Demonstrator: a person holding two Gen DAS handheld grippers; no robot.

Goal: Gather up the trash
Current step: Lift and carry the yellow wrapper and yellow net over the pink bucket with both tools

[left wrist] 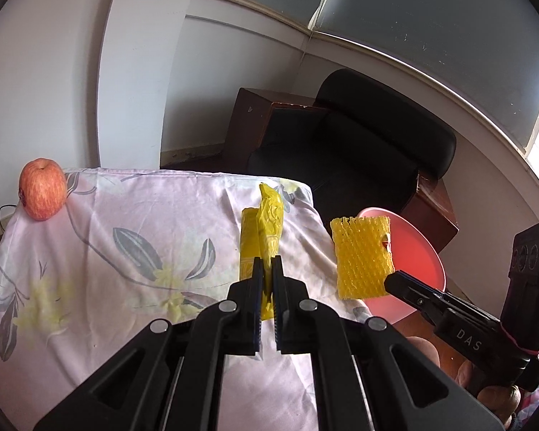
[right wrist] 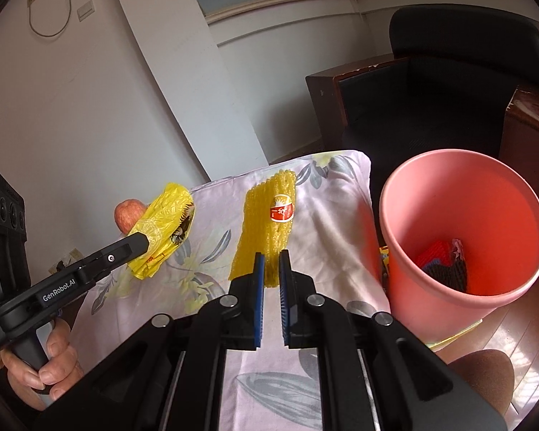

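Left gripper (left wrist: 267,262) clamped shut on a crumpled yellow plastic bag (left wrist: 264,222), bag sticking up past the fingertips, lifted off the floral pink-white tablecloth (left wrist: 107,251). Same bag seen from the right wrist camera, bunched at the tip of the left tool, dark print on it unreadable.

Right gripper (right wrist: 271,256) closed on a yellow foam mesh fruit sleeve (right wrist: 266,222), pinched by its lower edge, hanging clear over the cloth. Red-and-white oval sticker (right wrist: 281,209) on the sleeve, lettering too small to read.

"GenRobot.AI" printed on the left tool's side; "DAS" printed on the right tool's side.

Pink plastic bucket (right wrist: 463,237) just beside the table's right edge, red and dark scraps at its bottom. Red-streaked apple (left wrist: 42,188) at the far left corner of the cloth, well apart from both tools. Hand (right wrist: 50,366) wrapped round the left tool's handle.
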